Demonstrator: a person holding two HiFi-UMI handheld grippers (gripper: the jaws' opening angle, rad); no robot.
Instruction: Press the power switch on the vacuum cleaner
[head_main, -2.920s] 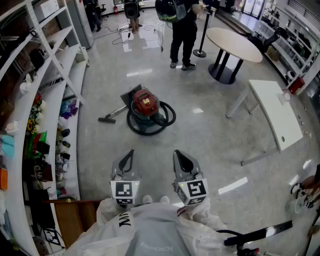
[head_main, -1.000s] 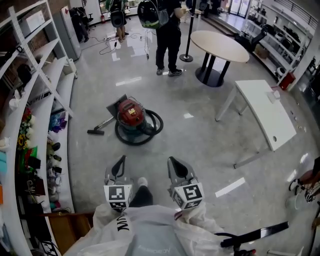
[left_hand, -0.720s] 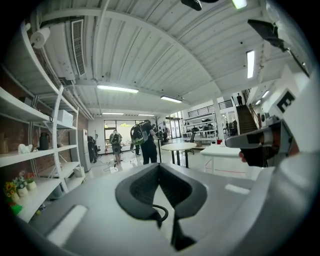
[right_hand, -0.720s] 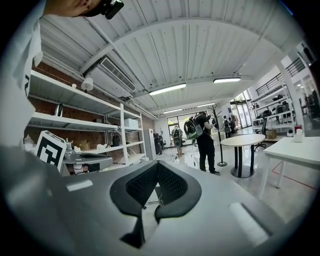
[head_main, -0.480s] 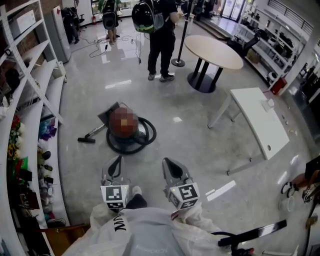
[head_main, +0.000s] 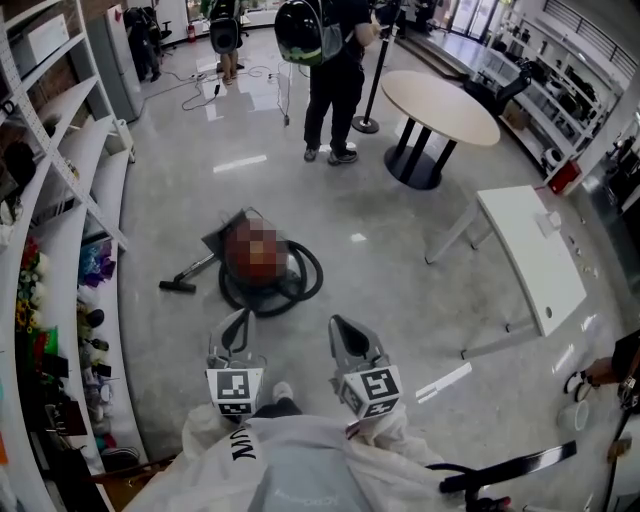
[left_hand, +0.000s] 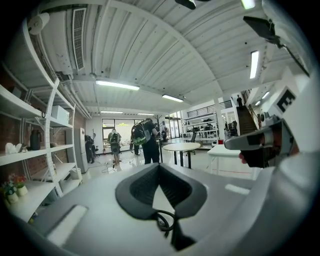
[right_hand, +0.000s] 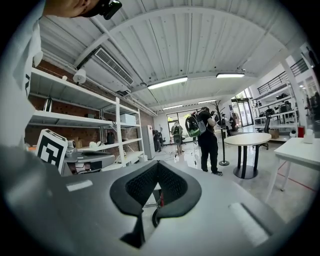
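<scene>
Vacuum cleaner (head_main: 260, 262) sits on the floor (head_main: 420, 290) just above the middle of the head view, its hose (head_main: 308, 283) looped round it and its top blurred over, so I cannot pick out the switch. Lower down, the left gripper (head_main: 238, 322) and right gripper (head_main: 343, 328) point at it from well short, probably because the person has not yet reached it. The left gripper view shows what the head view cannot: the left gripper (left_hand: 159, 170) has its jaws closed at the tips, gripping nothing, with a loop of hose (left_hand: 165, 220) showing below them. In the right gripper view the right gripper (right_hand: 157, 167) is likewise pinched together and empty, a red sliver of the vacuum cleaner (right_hand: 159, 196) peeping through; closed tips would suit pressing.
</scene>
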